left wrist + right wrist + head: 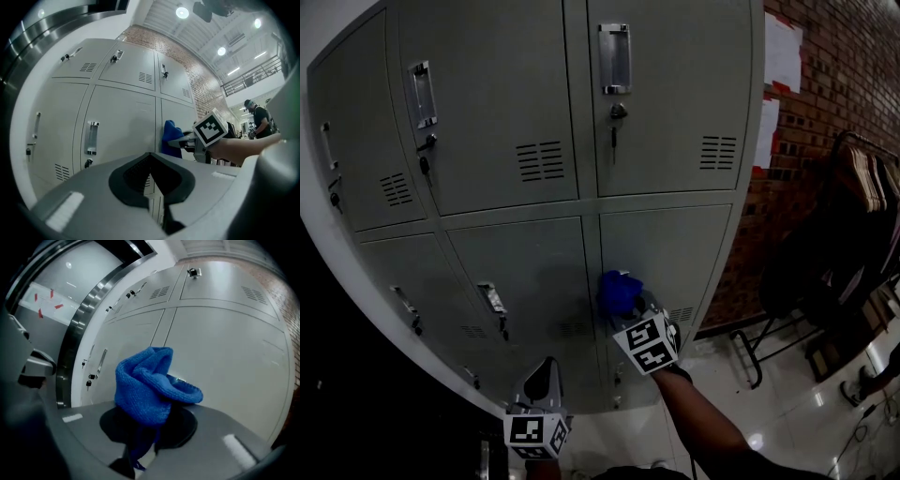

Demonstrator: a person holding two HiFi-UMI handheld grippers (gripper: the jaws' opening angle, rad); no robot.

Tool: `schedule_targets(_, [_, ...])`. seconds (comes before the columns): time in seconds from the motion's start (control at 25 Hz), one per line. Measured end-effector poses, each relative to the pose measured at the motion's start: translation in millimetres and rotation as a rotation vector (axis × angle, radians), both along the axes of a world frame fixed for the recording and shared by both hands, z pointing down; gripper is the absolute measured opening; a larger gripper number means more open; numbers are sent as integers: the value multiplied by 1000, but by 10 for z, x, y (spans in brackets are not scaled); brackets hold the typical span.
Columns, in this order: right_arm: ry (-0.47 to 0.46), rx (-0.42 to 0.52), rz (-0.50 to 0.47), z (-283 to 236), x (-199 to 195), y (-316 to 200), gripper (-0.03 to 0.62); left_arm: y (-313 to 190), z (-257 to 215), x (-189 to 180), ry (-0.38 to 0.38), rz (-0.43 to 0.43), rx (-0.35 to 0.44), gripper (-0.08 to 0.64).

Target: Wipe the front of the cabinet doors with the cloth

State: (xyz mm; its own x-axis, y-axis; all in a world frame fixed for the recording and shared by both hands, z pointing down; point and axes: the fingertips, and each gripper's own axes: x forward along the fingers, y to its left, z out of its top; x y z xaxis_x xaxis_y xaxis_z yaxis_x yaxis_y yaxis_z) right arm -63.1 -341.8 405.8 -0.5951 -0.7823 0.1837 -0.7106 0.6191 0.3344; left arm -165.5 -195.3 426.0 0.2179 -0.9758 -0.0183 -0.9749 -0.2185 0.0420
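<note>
1. The right gripper (628,307) is clamped on the bunched blue cloth (619,289), up against the lower right cabinet door (675,253)
2. The left gripper (546,373) hangs lower, jaws together, empty
3. I'd say wiping is under way; nothing shows which doors are done
</note>
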Motion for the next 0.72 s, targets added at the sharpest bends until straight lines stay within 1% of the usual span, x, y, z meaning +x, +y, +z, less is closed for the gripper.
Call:
schedule_targets(0.16, [16,-1,35,18,104,-61,83,-6,-43,-36,1,-9,2,18])
schedule_targets(0.36, [-10,8,45,26,246,-81,83,-47,0,44,6,18,-4,18])
schedule_targets(0.52, [-23,9,60,18,362,-71,84,-50,-66,138,4,34,-2,18])
schedule_targets(0.72, [-29,5,120,51,667,-127,84,-75,-10,123,-1,35,-5,18])
